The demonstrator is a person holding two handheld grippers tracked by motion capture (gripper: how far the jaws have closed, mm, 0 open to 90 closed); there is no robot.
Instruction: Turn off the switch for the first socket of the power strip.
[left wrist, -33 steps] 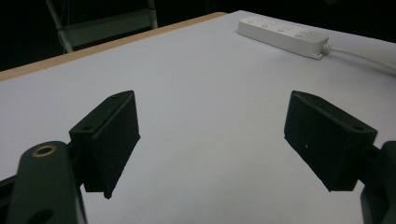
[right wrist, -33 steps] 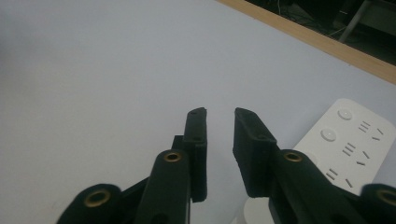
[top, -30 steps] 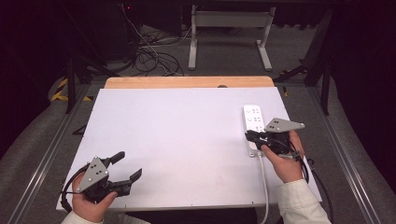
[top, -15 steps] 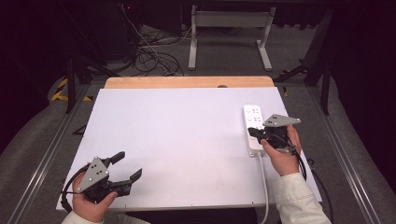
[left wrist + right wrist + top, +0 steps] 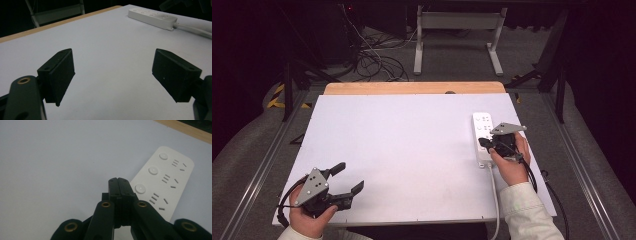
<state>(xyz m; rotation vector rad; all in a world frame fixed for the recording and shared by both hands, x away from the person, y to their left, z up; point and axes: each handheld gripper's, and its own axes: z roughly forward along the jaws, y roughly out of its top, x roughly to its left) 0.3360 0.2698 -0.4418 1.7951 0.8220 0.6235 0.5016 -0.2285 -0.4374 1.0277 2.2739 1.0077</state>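
Observation:
A white power strip (image 5: 482,135) with three round buttons lies lengthwise near the right edge of the white table top (image 5: 412,145). My right gripper (image 5: 484,143) is over the strip's near half. Its jaws are pressed together with nothing between them. In the right gripper view the shut tips (image 5: 119,181) sit just left of the strip (image 5: 162,182), by its nearest button. My left gripper (image 5: 350,176) rests at the front left corner, open wide, and holds nothing. From the left gripper (image 5: 112,72) the strip (image 5: 152,17) lies far off across the table.
The strip's white cable (image 5: 493,200) runs back off the table's front edge beside the right sleeve. A wooden strip (image 5: 412,88) borders the far edge. Metal rails flank the table, and cables (image 5: 377,60) and a frame stand on the floor beyond.
The right gripper has crept a little farther from the person along the power strip, still shut. The left gripper has stayed put.

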